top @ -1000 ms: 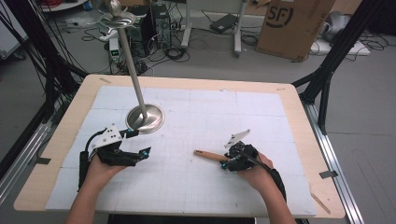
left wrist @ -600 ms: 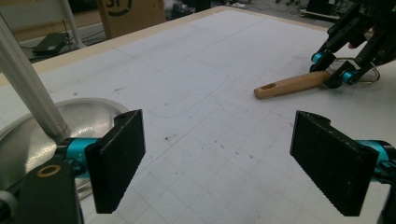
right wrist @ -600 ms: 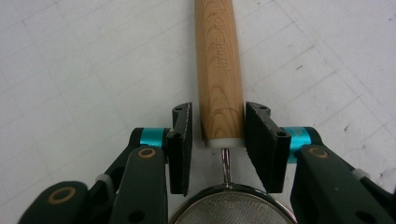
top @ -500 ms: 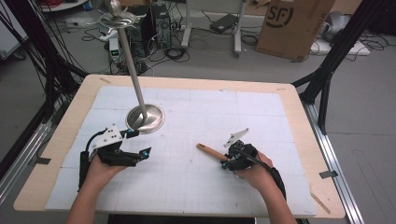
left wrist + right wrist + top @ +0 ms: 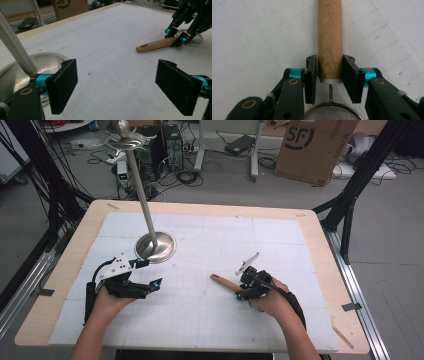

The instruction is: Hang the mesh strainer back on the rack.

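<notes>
The right tool point(image 5: 329, 77) has its jaws closed on the wooden-handled small wire-mesh strainer point(image 5: 330, 37), lying on the counter right of the shiny metal stand point(image 5: 156, 246); lifting remains, while the left tool point(image 5: 125, 87) gapes wide.

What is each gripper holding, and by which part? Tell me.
Right gripper clamps the small strainer's wooden handle at its end nearest the mesh. Left gripper stands open, holding nothing.
</notes>
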Motion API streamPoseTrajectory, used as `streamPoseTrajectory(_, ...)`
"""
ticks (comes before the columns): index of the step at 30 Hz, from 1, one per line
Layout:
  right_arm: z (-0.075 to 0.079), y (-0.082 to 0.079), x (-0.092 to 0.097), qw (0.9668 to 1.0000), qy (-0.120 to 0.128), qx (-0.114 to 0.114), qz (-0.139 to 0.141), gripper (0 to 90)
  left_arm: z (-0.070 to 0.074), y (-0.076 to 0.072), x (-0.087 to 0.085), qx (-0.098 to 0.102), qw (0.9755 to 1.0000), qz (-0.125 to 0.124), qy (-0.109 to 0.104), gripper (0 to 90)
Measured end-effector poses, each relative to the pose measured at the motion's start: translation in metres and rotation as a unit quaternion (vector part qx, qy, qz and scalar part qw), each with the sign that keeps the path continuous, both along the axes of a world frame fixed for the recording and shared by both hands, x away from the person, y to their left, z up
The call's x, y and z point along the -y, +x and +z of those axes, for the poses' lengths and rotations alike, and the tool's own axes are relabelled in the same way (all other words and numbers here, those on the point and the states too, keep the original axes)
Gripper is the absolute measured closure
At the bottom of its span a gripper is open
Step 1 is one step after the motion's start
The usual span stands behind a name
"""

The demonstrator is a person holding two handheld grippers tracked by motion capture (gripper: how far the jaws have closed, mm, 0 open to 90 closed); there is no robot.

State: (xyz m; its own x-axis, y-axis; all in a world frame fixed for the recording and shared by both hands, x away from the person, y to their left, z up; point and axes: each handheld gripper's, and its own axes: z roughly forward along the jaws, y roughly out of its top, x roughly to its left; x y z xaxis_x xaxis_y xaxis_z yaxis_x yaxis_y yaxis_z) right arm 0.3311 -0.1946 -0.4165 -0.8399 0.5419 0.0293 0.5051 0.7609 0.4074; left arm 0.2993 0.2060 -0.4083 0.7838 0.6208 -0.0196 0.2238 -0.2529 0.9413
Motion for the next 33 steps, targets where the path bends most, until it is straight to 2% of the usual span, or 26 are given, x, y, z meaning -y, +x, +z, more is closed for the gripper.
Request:
streamPoseTrajectory(5, 0.000, 0.002, 0.000, 1.0000, -0.002, -0.004, 0.003, 67.5, -0.001, 0.000, 0.001, -0.002, 1.0000, -0.003, 0.004, 18.8)
streamPoseTrajectory(18, 0.001, -0.001, -0.004, 0.9997, -0.014, 0.016, 0.014, 68.4, -0.001, 0.001, 0.000, -0.002, 1.0000, -0.003, 0.005, 18.9)
streamPoseTrajectory(25, 0.011, -0.006, -0.007, 0.9986, 0.021, 0.044, 0.020, 68.4, -0.001, 0.001, -0.001, -0.003, 1.0000, -0.002, 0.003, 18.9)
streamPoseTrajectory(28, 0.017, -0.008, -0.007, 0.9968, 0.041, 0.063, 0.027, 68.3, 0.000, 0.000, -0.001, -0.002, 1.0000, 0.000, 0.000, 18.9)
streamPoseTrajectory(33, 0.028, -0.012, -0.008, 0.9936, 0.074, 0.080, 0.027, 68.3, 0.000, 0.000, -0.001, -0.001, 1.0000, -0.001, 0.001, 18.9)
